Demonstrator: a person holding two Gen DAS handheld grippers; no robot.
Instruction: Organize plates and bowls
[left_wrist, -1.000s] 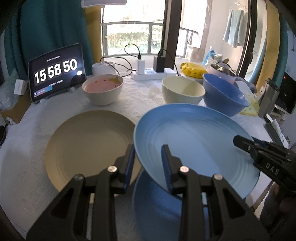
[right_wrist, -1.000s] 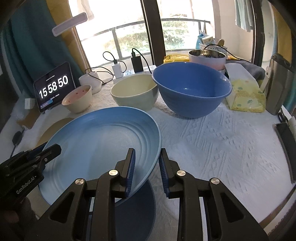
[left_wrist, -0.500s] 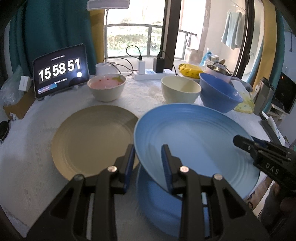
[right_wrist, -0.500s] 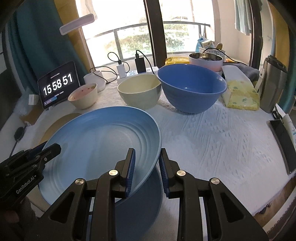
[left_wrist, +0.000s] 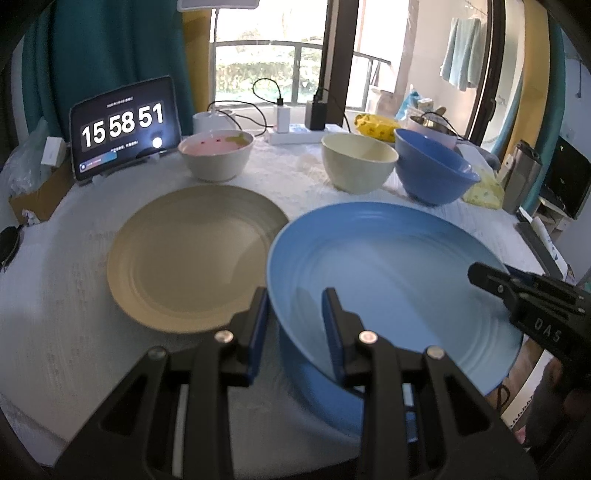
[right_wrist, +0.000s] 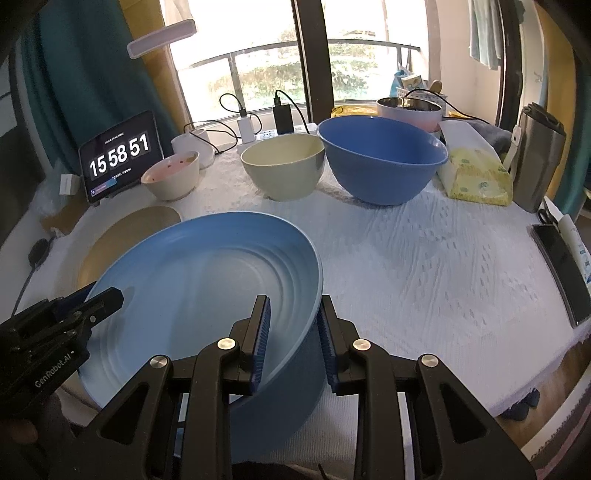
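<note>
A large blue plate (left_wrist: 391, 273) is held in the air between both grippers, above the table's near edge. My left gripper (left_wrist: 295, 325) is shut on its left rim. My right gripper (right_wrist: 291, 336) is shut on its right rim (right_wrist: 314, 291). A beige plate (left_wrist: 192, 254) lies flat on the white cloth to the left. Behind stand a small pink-lined bowl (left_wrist: 216, 153), a cream bowl (left_wrist: 358, 162) and a big blue bowl (left_wrist: 432, 170).
A tablet clock (left_wrist: 125, 127) stands at the back left. Chargers and a power strip (left_wrist: 295, 134) sit by the window. A yellow tissue pack (right_wrist: 476, 173), a metal flask (right_wrist: 537, 166) and a phone (right_wrist: 561, 269) are on the right side.
Both grippers have lifted the blue plate higher off the table and drawn back a little. The beige plate and bowls have not moved.
</note>
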